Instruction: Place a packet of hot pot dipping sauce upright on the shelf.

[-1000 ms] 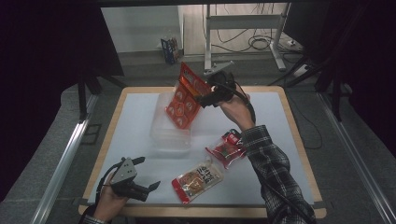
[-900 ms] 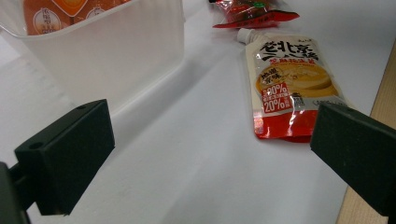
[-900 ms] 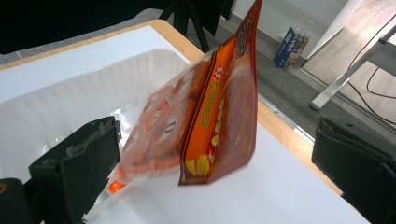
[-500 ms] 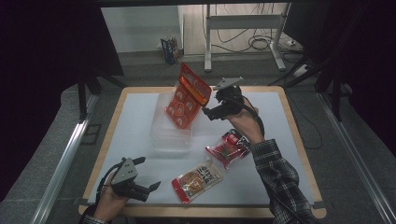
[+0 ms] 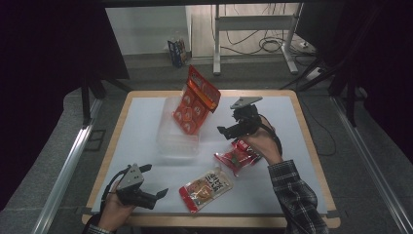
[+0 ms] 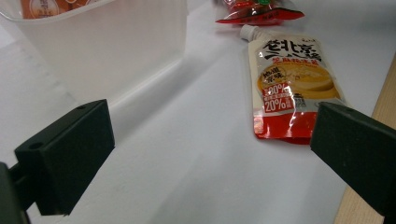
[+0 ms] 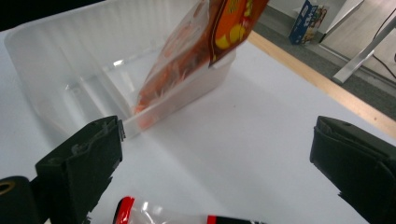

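- Two grippers are at work; the left gripper (image 5: 155,195) rests low at the near-left of the tabletop (image 5: 302,146), jaws wide and empty, unmoved from a second ago.
- Ahead of it lies a yellow sauce pouch (image 6: 292,79), not yet collected.
- Mid-table, the orange snack bag (image 5: 196,100) now stands leaning in the clear tub (image 5: 170,141), released.
- Rightward, the right gripper (image 5: 228,131) has pulled back from the bag, jaws wide, hovering above the red packet (image 5: 236,158), likely the next pick.

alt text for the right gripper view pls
An orange snack bag stands tilted in a clear plastic bin on the white table, beyond the open right gripper. A red packet lies just below the jaws.
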Available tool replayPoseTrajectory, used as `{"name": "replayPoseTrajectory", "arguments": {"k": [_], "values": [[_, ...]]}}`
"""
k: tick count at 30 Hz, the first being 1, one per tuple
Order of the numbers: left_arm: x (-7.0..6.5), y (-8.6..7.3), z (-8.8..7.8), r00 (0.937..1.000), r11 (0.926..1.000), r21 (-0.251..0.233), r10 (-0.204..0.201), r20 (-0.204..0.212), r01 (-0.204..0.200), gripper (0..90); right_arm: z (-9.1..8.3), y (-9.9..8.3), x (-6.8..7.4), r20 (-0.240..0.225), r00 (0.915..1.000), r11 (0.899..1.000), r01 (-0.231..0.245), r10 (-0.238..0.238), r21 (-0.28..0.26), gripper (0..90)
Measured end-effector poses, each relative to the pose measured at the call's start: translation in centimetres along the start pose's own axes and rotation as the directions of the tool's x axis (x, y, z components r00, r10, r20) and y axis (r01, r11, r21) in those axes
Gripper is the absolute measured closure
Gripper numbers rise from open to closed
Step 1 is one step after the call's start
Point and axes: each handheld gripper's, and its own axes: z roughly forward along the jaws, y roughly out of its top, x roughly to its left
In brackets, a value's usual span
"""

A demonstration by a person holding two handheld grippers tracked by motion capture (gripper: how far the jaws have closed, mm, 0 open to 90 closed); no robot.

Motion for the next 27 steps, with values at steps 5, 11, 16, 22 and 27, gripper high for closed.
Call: {"name": "replayPoseTrajectory", "arguments": {"k": [5,11,16,22,27], "values": [[-0.1,0.1,0.1,0.9999,0.9999,0.002,-0.013,-0.001,0.013,0.0,-0.5,-1.6,0.0,-0.004,0.9999,1.0,-0.016,0.016,-0.015,2.4],[-0.2,0.1,0.3,0.9999,0.9997,0.025,0.008,-0.011,-0.008,0.3,-1.8,-3.5,-0.4,-0.016,0.9992,0.998,-0.038,0.037,-0.049,1.9],[-0.4,0.1,0.4,0.9996,0.9988,0.044,0.025,-0.016,-0.024,0.5,-2.5,-4.4,-0.5,-0.008,0.9991,0.997,-0.043,0.042,-0.06,1.9],[-0.5,0.2,0.4,0.9998,0.9988,0.047,0.017,-0.012,-0.016,0.7,-3.1,-5.1,-0.3,-0.002,0.9991,0.997,-0.042,0.042,-0.066,1.6],[-0.5,0.2,0.4,1.0,0.9989,0.047,0.004,-0.008,-0.004,1.0,-3.4,-5.6,-0.1,-0.001,0.9992,0.997,-0.04,0.04,-0.065,1.1]]}}
